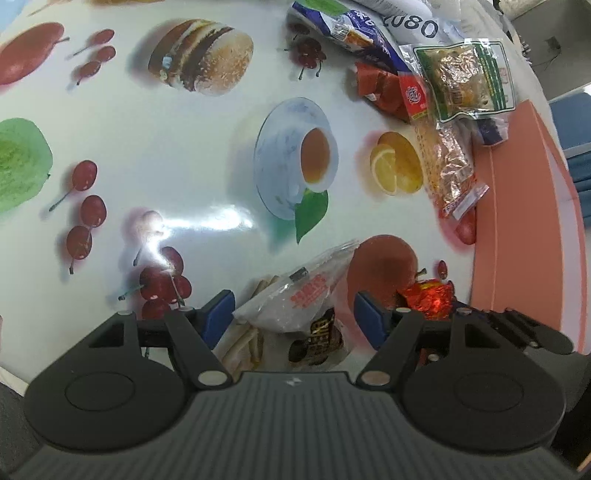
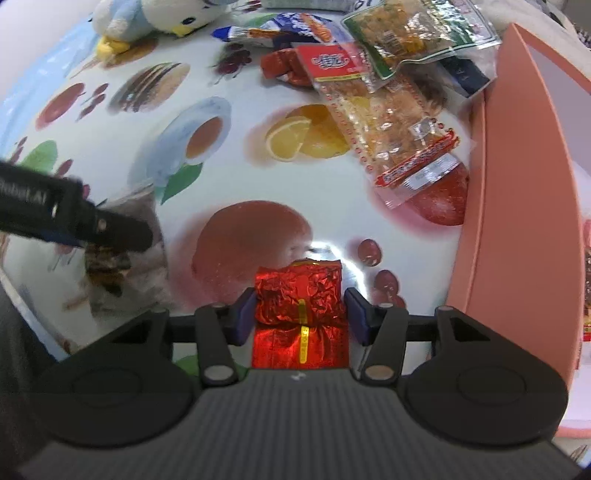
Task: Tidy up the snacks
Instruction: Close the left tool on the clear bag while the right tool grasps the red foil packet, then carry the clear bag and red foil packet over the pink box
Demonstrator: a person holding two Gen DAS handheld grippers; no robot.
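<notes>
My left gripper (image 1: 293, 317) points down at the table, open, with a clear snack bag with red lettering (image 1: 295, 299) lying loose between its blue pads. In the right wrist view that same bag (image 2: 140, 258) sits at the left under the black left gripper. My right gripper (image 2: 299, 314) straddles a red foil packet with a yellow stripe (image 2: 299, 295) that lies flat on the table. Its pads stand close beside the packet's two sides without squeezing it. The left wrist view shows the foil packet (image 1: 430, 299) just right of my left gripper.
A pink box (image 2: 517, 184) stands along the right side. A pile of snacks lies at the back right: a green-edged bag (image 2: 417, 33), a long clear biscuit pack (image 2: 391, 122), a blue packet (image 2: 280, 29). A plush toy (image 2: 147, 14) sits far left. The tablecloth (image 1: 184, 147) has printed food.
</notes>
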